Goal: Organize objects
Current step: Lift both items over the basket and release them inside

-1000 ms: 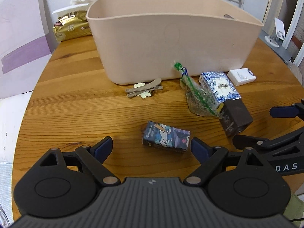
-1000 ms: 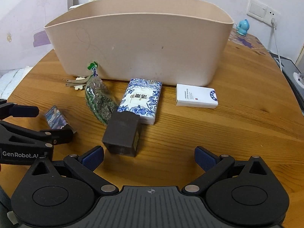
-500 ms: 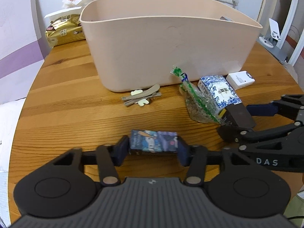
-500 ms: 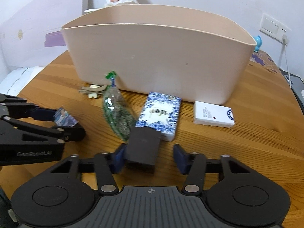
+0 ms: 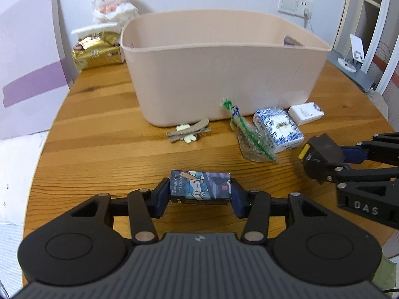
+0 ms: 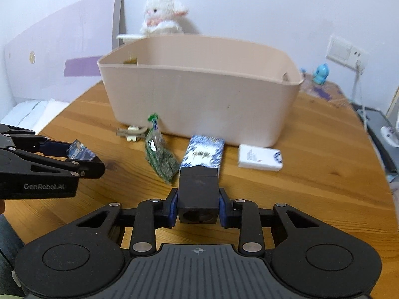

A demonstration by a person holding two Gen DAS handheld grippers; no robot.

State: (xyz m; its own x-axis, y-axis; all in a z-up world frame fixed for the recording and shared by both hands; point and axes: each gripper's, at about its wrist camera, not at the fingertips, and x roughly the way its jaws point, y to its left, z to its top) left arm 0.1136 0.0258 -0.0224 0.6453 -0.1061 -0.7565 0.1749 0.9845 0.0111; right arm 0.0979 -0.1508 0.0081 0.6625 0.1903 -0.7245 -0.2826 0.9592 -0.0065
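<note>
My left gripper (image 5: 199, 195) is shut on a small cartoon-printed box (image 5: 199, 186) and holds it above the table; the box also shows in the right wrist view (image 6: 81, 152). My right gripper (image 6: 198, 205) is shut on a dark brown box (image 6: 198, 194), lifted off the table; it also shows in the left wrist view (image 5: 321, 153). A large beige bin (image 5: 224, 79) stands behind them, open at the top (image 6: 199, 94). In front of it lie a beige hair clip (image 5: 188, 132), a clear bag of dried herbs (image 5: 251, 137), a blue-and-white box (image 5: 278, 128) and a white box (image 5: 306, 113).
The round wooden table (image 5: 99, 144) ends close on the left and right. A gold packet (image 5: 97, 52) and a white plush toy (image 5: 114, 2) sit behind the bin at the left. A small blue figure (image 6: 320, 73) stands at the back right.
Both grippers closed: the left on the cartoon box, the right on the dark box. Both boxes have since been lifted off the table and the views have risen.
</note>
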